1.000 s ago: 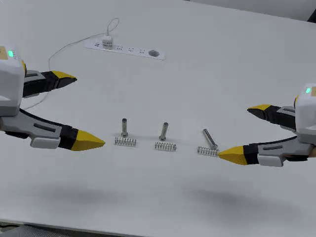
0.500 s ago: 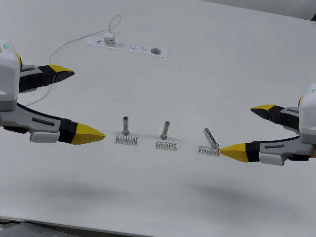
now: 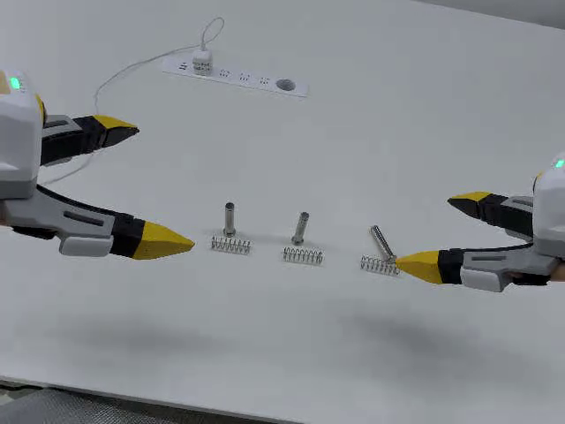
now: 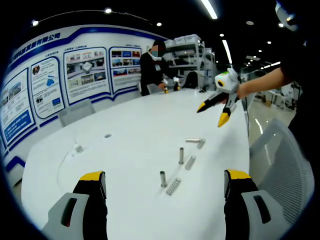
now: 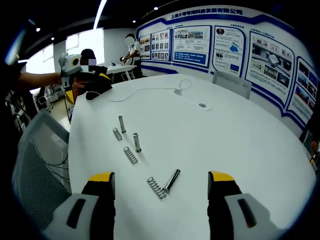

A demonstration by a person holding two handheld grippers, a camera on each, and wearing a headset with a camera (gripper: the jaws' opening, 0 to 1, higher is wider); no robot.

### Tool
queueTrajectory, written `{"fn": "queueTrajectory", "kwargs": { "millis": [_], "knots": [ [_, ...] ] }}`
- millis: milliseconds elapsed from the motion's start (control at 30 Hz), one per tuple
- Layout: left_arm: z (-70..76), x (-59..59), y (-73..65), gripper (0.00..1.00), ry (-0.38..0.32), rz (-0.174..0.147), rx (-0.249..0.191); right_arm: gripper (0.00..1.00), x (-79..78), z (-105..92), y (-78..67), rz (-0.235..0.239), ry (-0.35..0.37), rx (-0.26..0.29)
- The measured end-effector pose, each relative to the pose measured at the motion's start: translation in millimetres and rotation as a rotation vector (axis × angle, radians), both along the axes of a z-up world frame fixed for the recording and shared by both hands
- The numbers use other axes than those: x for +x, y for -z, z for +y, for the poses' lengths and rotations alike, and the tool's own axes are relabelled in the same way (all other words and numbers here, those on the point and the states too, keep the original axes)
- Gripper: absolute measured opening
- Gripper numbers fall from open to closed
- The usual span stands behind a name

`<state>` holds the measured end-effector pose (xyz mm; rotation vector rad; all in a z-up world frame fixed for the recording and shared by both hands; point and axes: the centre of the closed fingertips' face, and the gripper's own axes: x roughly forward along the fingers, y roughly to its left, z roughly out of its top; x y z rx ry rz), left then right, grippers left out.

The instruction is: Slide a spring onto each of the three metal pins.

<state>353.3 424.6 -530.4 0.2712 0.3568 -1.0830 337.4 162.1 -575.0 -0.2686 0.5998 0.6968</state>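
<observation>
Behind pins and springs, power strip with white plug, left tool and right tool both spread apart.

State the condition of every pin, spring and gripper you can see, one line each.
Left pin: upright, bare.
Middle pin: upright, bare.
Right pin: lying down, bare.
Left spring: lying loose.
Middle spring: lying loose.
Right spring: lying loose.
Left gripper: open, empty.
Right gripper: open, empty.

The pins and springs are made of shiny grey metal. The table is finished smooth and white.
</observation>
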Motion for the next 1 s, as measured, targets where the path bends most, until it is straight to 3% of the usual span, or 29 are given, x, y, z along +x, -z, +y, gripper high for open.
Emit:
{"fn": "queueTrajectory", "kwargs": {
  "millis": [300,467,767,1000],
  "knots": [
    [-2.7,-1.8,-0.1,1.0,-0.007,0.011,-0.023,0.69,16.0,5.2,19.0,0.028,0.015,-0.033],
    [-0.3,-1.0,-1.2,1.0,-0.019,0.02,-0.04,0.6,24.3,4.7,26.1,0.052,0.034,-0.036],
    [2.6,-3.0,3.4,1.0,-0.027,0.024,-0.031,0.56,38.5,-0.1,42.3,0.093,0.059,-0.074],
    [3.1,-4.0,8.6,0.99,-0.047,0.035,-0.033,0.48,44.1,4.8,57.1,0.133,0.067,-0.072]
  ]
}}
